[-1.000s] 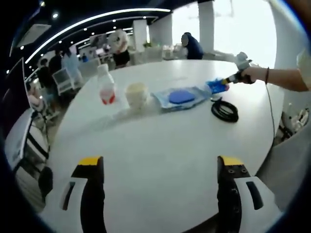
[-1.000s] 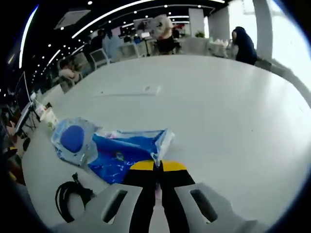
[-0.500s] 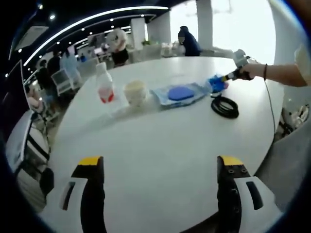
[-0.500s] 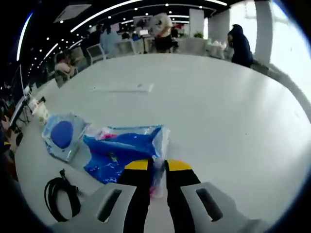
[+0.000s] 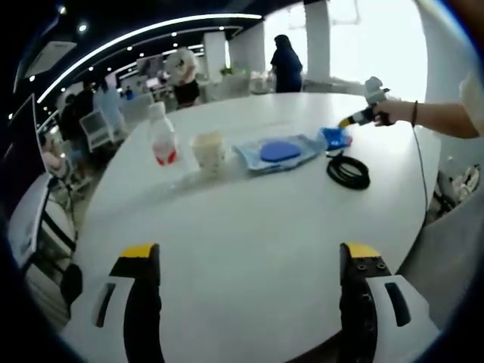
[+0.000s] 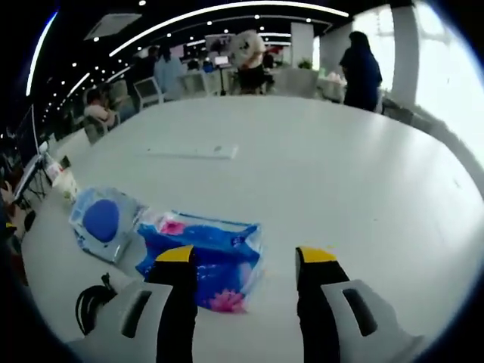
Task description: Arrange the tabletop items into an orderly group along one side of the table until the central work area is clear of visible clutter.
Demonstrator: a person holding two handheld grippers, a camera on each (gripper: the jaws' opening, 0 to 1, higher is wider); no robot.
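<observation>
Along the far side of the white round table (image 5: 249, 227) the things sit in a row: at the left a clear bottle with a red label (image 5: 162, 136), next to it a pale cup (image 5: 211, 150), then a clear pouch with a blue disc inside (image 5: 276, 152), and at the right end a blue packet (image 5: 333, 137), with a coil of black cable (image 5: 349, 171) lying just in front of it. The left tongs (image 5: 249, 261) hang over the near, bare part of the table, jaws spread wide with nothing between them. The right tongs (image 6: 246, 261), seen from the left gripper view in a hand (image 5: 393, 113) at the far right, hover just beyond the blue packet; their jaws stand wide apart and empty. In the right gripper view the blue packet lies flat on the table, partly behind the left jaw, with the pouch to its left and the cable at the lower left edge. People stand and sit in the background.
</observation>
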